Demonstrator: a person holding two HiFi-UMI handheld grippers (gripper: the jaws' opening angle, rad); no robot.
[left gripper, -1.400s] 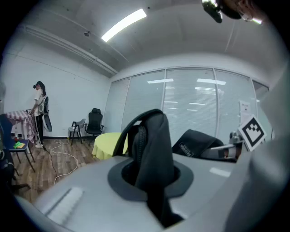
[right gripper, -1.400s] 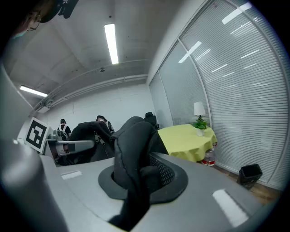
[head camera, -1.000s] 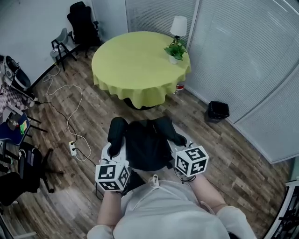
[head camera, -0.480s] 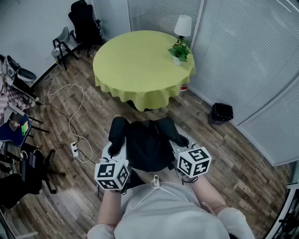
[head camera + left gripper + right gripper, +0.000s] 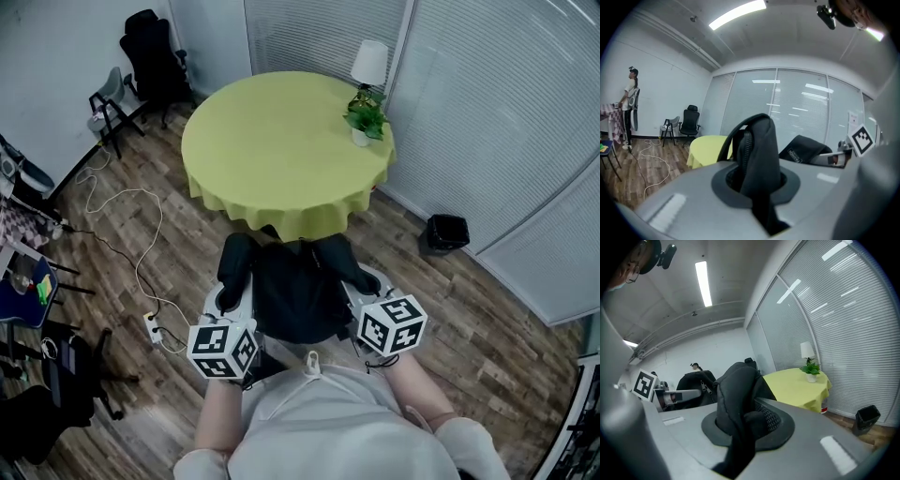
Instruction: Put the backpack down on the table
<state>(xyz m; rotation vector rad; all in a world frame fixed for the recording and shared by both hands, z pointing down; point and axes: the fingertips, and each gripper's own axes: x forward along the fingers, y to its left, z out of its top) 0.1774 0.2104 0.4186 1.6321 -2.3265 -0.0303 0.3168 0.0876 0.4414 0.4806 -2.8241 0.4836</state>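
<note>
A black backpack [image 5: 296, 291] hangs between my two grippers, just short of the round table [image 5: 272, 141] with its yellow-green cloth. My left gripper [image 5: 225, 298] is shut on the backpack's left shoulder strap [image 5: 757, 159], which sticks up between the jaws. My right gripper [image 5: 360, 286] is shut on the right shoulder strap [image 5: 738, 404], bunched in its jaws. The backpack's body [image 5: 806, 150] shows to the right in the left gripper view and to the left [image 5: 693, 383] in the right gripper view. The table [image 5: 799, 387] lies ahead.
A potted plant [image 5: 364, 117] and a white lamp [image 5: 370, 61] stand at the table's far right edge. A black bin [image 5: 446, 231] sits by the glass wall. Black chairs [image 5: 150, 56] stand at the back left; a white cable and power strip [image 5: 150, 323] lie on the wood floor.
Both grippers and the backpack have moved forward toward the table; the table edge now lies right over the backpack's top. The grips on the straps are unchanged.
</note>
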